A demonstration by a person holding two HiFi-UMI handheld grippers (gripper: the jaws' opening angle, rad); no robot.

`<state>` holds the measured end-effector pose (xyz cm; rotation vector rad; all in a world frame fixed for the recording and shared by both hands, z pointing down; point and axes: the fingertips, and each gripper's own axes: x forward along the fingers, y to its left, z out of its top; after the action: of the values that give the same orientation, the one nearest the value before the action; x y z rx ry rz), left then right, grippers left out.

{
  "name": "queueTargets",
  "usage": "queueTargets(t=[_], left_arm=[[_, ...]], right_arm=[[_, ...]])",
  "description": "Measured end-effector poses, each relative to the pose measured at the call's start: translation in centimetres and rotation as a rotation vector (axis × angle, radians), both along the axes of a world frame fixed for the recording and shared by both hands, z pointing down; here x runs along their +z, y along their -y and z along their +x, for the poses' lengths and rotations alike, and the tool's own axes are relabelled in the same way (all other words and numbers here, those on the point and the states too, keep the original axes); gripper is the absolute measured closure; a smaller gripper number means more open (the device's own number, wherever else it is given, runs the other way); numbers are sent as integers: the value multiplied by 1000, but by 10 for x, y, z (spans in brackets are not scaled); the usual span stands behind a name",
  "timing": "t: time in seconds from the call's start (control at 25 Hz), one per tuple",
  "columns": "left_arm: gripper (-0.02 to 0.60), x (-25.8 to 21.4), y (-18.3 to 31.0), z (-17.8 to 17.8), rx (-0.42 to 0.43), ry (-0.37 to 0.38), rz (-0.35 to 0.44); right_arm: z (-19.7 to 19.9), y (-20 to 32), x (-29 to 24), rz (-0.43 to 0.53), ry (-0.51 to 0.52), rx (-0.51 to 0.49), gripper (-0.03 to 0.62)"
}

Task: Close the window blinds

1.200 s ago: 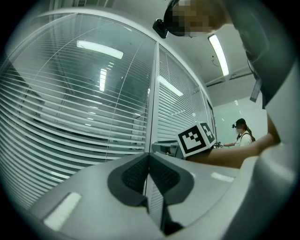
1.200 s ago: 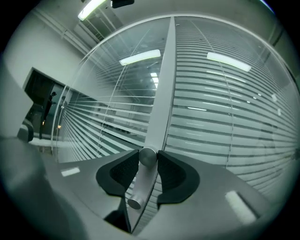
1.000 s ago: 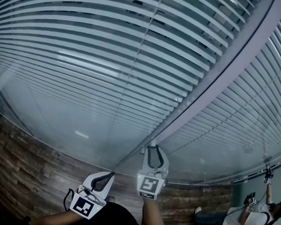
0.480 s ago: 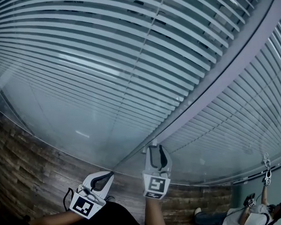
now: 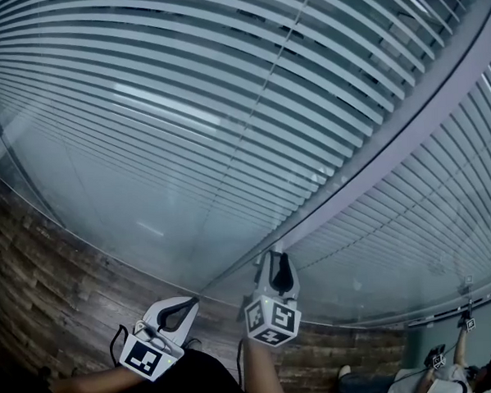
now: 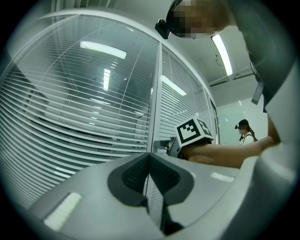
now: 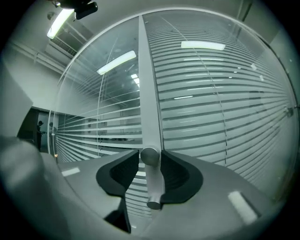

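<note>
Blinds (image 5: 225, 110): behind glass, spread over both panes ahead, slats tilted open with dark gaps between, so not yet closed. Sealed off from direct touch, hence worked, it seems, through a knob on the post between the panes.

Low at left: left tool (image 5: 192, 302), held level and short of the glass, clear of the working side. Jaws drawn together, tips meeting, only a thin slit behind them; nothing seen gripped. Probably parked, with one knob needing only one tool.

Just right of it: right tool (image 5: 274, 262), pointing level at the post (image 7: 146, 93). Placed there to take the knob (image 7: 150, 157), a short metal stub standing out low on the post. Jaws fairly wide, just been closing, with the knob between them and both dark pads against its sides: gripping it. Held square on, likely for turning the knob by a roll of the wrist and so tipping the slats shut.

Right pane: same open slats. Far right and low, well apart: another person (image 5: 456, 379) at a further stretch of window.
</note>
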<state>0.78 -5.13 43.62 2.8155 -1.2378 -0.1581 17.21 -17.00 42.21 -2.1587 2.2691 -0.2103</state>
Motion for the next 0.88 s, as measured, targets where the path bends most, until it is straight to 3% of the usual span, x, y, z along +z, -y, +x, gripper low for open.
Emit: queueTargets(t=[0.2,0.44,0.68,0.88], left_arm=[[583,7,-3,-7,-6,-5,-7],[583,9,-3,-5,7,0,-8],[583,8,-10,-6,23,-6,-3],[583,7,-6,4,34,2,-30]], right_arm=[[-1,-2,6,11,-30,3,467],[-4,0,9,2,-266,-43,467],[-17,-5,8,-13,-576,-95,467],[-10,1,4,-12,-732,-140,467]])
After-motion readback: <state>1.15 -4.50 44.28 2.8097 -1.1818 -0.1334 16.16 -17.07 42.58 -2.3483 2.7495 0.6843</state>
